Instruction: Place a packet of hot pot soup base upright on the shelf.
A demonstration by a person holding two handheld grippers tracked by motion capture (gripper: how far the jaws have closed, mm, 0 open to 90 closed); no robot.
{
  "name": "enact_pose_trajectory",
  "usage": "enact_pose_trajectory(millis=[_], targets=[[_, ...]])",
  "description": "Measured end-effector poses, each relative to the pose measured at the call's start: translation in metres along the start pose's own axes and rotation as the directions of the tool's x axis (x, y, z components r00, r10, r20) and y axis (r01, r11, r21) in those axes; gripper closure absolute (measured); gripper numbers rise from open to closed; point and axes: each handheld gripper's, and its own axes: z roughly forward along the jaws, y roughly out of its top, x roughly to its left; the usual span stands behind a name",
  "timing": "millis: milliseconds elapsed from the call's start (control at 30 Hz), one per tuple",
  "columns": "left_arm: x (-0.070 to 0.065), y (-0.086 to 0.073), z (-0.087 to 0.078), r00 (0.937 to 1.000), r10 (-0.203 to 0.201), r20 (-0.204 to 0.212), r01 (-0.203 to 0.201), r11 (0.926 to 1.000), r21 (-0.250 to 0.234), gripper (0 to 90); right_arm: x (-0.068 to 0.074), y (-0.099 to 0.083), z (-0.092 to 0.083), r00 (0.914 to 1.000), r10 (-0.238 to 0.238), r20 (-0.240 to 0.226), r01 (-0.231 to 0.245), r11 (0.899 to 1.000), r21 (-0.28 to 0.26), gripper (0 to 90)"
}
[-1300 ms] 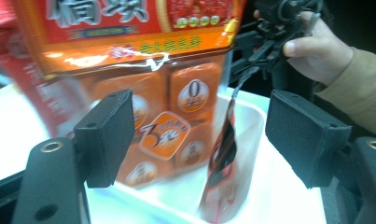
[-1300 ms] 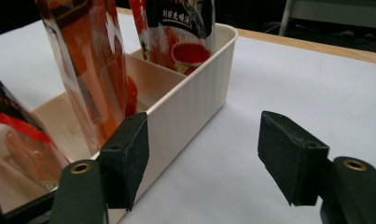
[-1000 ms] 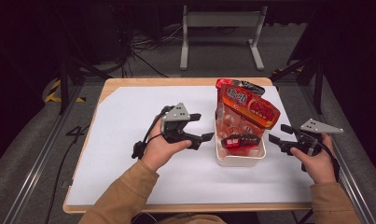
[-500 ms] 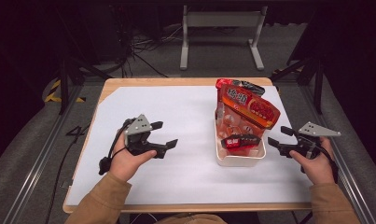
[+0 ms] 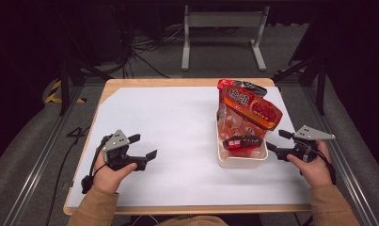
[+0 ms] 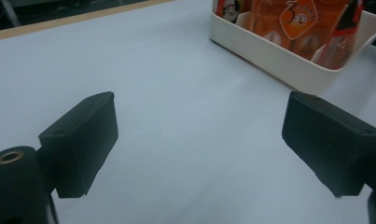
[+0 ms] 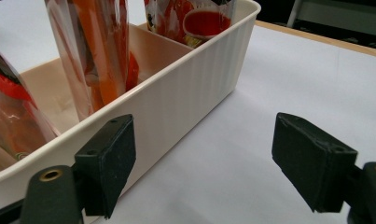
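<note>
at the lower left of the high view, the person's left hand holds the left gripper low over the white sheet-covered wooden table, well apart from everything else, a black cable trailing off its near side. its jaws stand wide, with bare white surface between them; in the left gripper view the same two black jaws frame empty tabletop, and the cream ribbed plastic bin sits at the upper right of that frame. right of centre in the high view, that bin rests on the table, packed with upright red and orange snack packets that lean out over its far rim, and a small red and black packet lies across the near end. at the lower right, the right hand holds the right gripper just beside the bin's right wall. its jaws are also wide and hold nothing; in the right gripper view the bin's wall lies just beyond the left-hand jaw.
</note>
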Motion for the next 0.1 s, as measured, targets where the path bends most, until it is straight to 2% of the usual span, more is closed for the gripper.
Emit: enact_pose_trajectory(millis=[100], targets=[[0.0097, -0.0063, -0.0054, 0.9994, -0.036, 0.000, 0.036, 0.9987, -0.037, 9.1, 0.0004, -0.0001, 0.0006, 1.0000, 0.005, 0.000, -0.005, 1.000, -0.003, 22.1]])
